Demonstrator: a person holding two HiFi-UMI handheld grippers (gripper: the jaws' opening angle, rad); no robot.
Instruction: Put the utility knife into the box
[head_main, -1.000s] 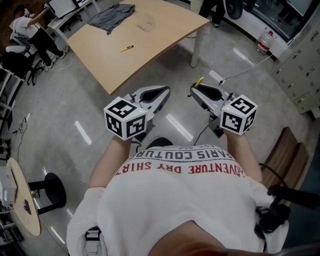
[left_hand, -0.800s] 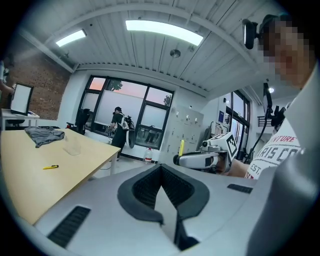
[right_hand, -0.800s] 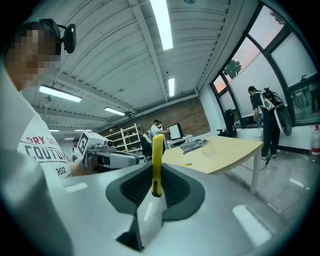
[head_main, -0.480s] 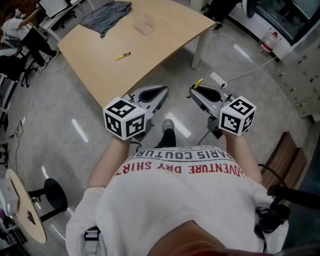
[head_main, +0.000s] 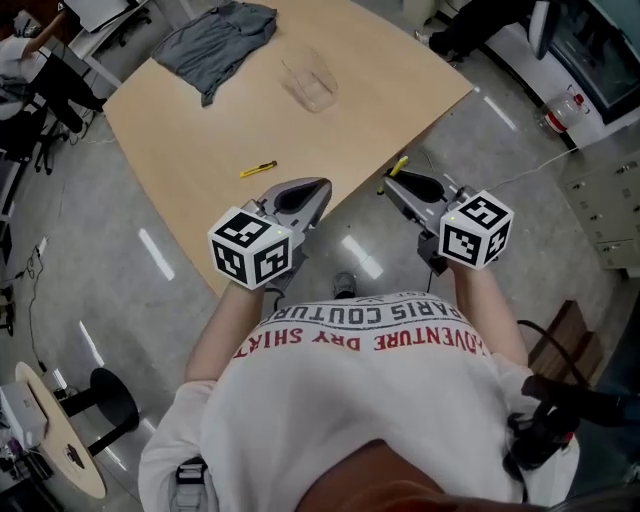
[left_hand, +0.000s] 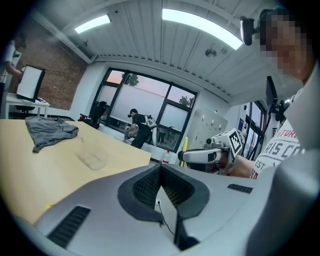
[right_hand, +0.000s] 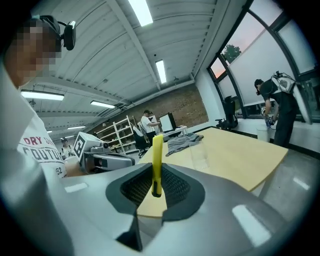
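Observation:
My right gripper (head_main: 392, 182) is shut on a yellow utility knife (head_main: 399, 165), which stands up between the jaws (right_hand: 157, 165). A second yellow utility knife (head_main: 258, 169) lies on the wooden table (head_main: 380, 80), just beyond my left gripper (head_main: 318, 188). That gripper's jaws meet with nothing between them (left_hand: 161, 169). The clear plastic box (head_main: 308, 85) stands farther back on the table, also seen in the left gripper view (left_hand: 92, 156) and the right gripper view (right_hand: 200, 156). Both grippers hang at the table's near edge, well short of the box.
A grey cloth (head_main: 215, 45) lies at the table's far left corner. A white power strip and cable (head_main: 540, 165) run over the floor at the right. People sit at desks at the far left (head_main: 40, 60), and a round stool (head_main: 110, 395) stands lower left.
The table has come nearer and now lies just under the gripper tips as the person steps forward. Both grippers keep their pose; the right still holds the yellow knife.

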